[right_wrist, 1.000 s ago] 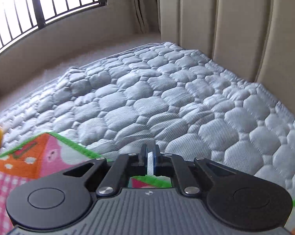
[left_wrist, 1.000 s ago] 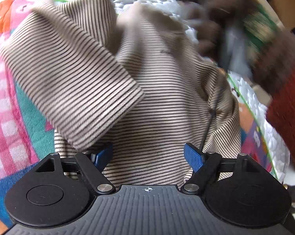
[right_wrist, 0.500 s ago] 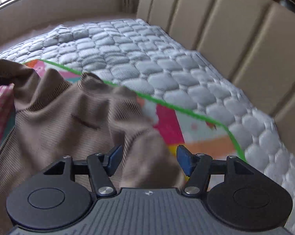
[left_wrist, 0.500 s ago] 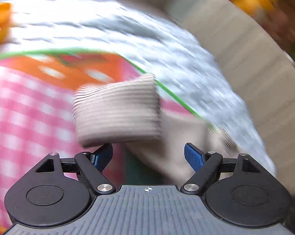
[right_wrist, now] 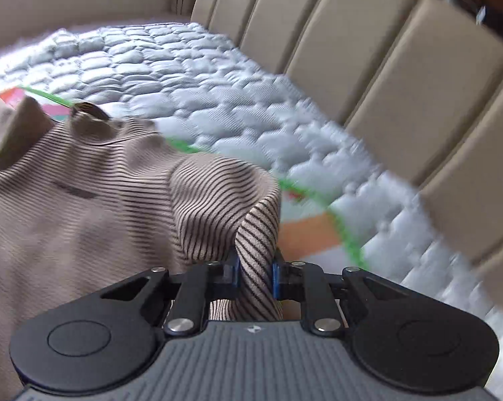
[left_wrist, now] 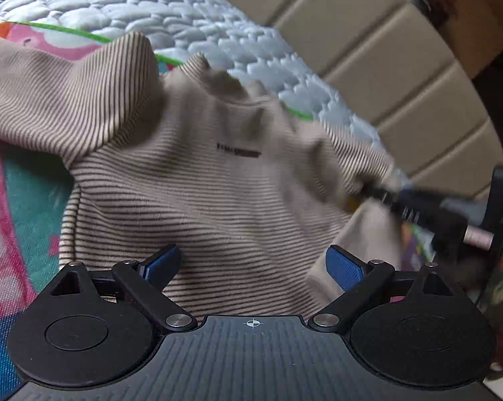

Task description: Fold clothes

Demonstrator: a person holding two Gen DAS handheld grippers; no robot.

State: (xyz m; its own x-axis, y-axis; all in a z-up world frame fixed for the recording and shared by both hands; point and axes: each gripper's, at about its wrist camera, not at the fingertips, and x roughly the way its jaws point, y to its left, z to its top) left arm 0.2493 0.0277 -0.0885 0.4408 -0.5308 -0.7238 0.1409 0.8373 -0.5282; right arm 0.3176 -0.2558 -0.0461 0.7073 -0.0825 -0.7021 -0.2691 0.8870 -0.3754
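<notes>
- The right hand-held gripper [right_wrist: 255,272] is pinching a fold of the striped sweater [right_wrist: 94,207].
- The left hand-held gripper [left_wrist: 254,264] is hovering wide over the sweater's front on the bed [left_wrist: 171,10].

We see the shirt [left_wrist: 218,180] lying on the mat [left_wrist: 27,207], which lies on the mattress [right_wrist: 191,77]; behind the mattress stands the headboard [right_wrist: 368,67].
</notes>
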